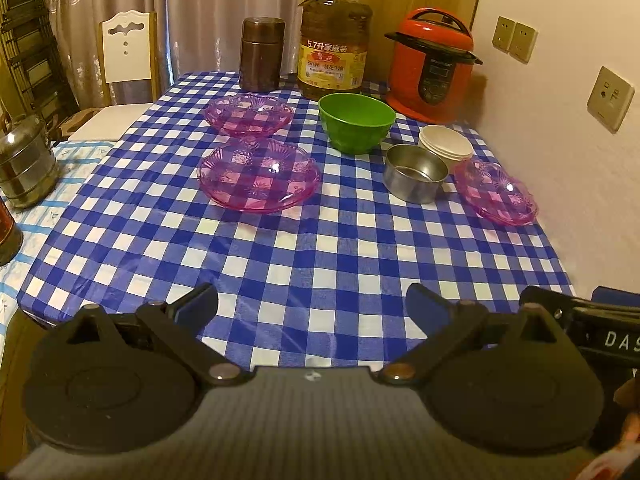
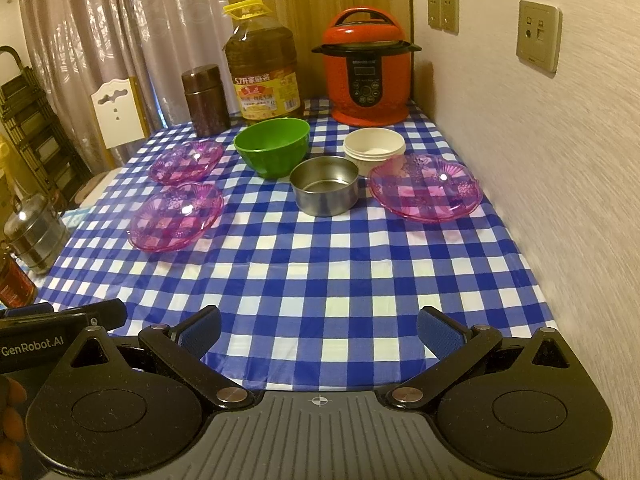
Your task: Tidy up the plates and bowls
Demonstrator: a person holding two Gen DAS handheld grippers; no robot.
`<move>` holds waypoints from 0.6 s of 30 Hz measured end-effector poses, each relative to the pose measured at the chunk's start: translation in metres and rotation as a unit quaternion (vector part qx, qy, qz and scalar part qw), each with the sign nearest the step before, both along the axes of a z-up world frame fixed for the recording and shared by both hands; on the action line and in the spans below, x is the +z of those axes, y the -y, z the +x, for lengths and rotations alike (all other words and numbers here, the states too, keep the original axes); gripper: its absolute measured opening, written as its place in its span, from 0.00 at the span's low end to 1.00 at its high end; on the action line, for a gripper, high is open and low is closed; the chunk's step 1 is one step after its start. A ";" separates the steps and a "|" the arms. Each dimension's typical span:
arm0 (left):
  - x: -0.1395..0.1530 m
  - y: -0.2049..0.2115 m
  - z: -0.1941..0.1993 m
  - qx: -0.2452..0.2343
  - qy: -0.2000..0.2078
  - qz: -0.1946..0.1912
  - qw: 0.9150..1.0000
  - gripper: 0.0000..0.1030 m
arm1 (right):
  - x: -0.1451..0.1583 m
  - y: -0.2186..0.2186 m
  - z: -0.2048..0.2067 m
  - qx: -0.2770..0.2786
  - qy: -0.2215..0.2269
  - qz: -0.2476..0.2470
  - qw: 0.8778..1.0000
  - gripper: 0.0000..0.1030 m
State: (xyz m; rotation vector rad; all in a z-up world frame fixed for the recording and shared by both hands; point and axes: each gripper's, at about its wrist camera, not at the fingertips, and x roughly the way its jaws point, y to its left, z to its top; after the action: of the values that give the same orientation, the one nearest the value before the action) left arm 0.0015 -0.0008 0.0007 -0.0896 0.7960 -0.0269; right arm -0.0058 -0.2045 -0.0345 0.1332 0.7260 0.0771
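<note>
Both my left gripper point(image 1: 312, 304) and right gripper point(image 2: 318, 326) hold fingers spread and empty; I should approach the pink plate point(image 2: 425, 187) ahead of the right fingers low, pinching its rim.

Home dining corner, blue-and-white checked cloth on worktop point(image 2: 320, 280), red electric pressure cooker point(image 2: 368, 76), large yellow-capped cooking oil jug point(image 2: 262, 64), curtains point(image 2: 120, 20) upper left, white-backed wooden chair point(image 1: 127, 50)

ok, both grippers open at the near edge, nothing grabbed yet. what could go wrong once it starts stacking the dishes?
1. The pink glass plate by the wall sits close to the steel bowl and the stack of white bowls; the right gripper could knock them.
2. Three thin-rimmed glass plates may slip from the pads or chip when stacked.
3. The checkered tablecloth looks wrinkled; dragging a plate could bunch it.
</note>
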 end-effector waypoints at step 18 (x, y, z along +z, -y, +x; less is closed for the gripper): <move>-0.002 -0.001 0.000 -0.003 -0.001 -0.001 1.000 0.97 | -0.001 0.000 0.000 -0.001 -0.001 0.001 1.000 1.00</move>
State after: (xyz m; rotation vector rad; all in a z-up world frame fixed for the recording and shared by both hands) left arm 0.0020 0.0003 -0.0010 -0.0893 0.7975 -0.0323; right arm -0.0057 -0.2047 -0.0351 0.1354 0.7272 0.0763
